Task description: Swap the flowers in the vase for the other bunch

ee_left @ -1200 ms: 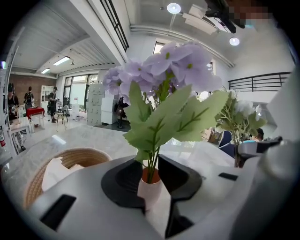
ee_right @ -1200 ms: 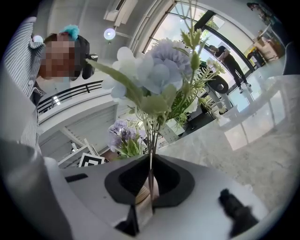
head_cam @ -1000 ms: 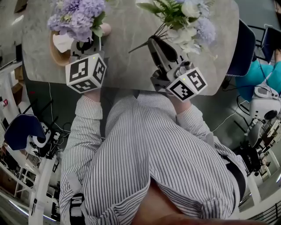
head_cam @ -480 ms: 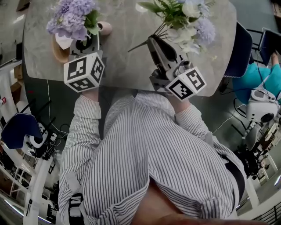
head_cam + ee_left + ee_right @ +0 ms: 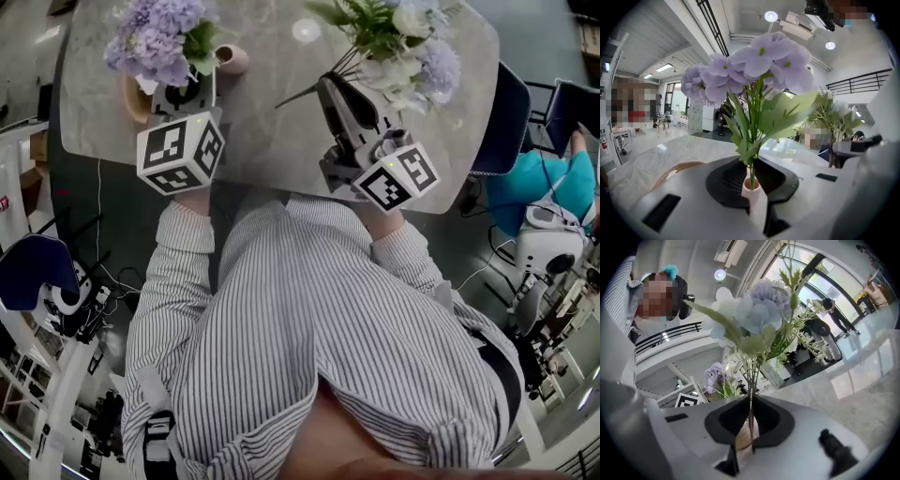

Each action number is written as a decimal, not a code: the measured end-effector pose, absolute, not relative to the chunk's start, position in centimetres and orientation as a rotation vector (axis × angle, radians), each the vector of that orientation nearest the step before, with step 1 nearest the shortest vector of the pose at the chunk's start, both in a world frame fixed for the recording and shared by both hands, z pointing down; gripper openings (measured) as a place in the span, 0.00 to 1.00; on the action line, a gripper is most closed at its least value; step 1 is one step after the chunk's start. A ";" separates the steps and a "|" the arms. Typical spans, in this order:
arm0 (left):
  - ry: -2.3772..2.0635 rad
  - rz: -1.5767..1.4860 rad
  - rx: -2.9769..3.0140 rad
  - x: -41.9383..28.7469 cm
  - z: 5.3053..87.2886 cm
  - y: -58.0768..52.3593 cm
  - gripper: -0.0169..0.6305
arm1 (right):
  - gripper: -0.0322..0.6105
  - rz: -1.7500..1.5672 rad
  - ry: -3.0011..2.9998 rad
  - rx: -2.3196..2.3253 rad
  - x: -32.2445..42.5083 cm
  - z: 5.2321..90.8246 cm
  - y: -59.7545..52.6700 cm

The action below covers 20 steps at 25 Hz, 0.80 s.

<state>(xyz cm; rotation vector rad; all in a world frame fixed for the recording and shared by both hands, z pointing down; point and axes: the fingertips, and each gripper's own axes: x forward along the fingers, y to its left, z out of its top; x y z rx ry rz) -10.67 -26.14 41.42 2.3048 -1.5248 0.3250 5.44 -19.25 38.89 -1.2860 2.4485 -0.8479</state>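
Above the table [image 5: 272, 131], left jaws just clamped purple flowers [image 5: 759, 61]; right jaws grip bouquet [image 5: 759, 315].

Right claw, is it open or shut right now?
Shut on the pale bunch: the right gripper view shows the right claw pinching its thin stems.

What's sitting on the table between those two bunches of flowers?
Head view: only a pink vase, close beside the purple bunch; from there to the mixed bunch the tabletop is bare.
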 end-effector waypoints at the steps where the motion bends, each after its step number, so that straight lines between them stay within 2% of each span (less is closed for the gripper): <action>1: -1.527 0.310 2.311 -10.8 40.9 -26.1 0.11 | 0.11 -0.837 2.453 -1.285 5.3 38.5 -19.3; 20: -1.540 0.145 2.364 -11.3 36.7 -24.6 0.11 | 0.11 -0.670 2.549 -1.219 4.2 34.5 -19.5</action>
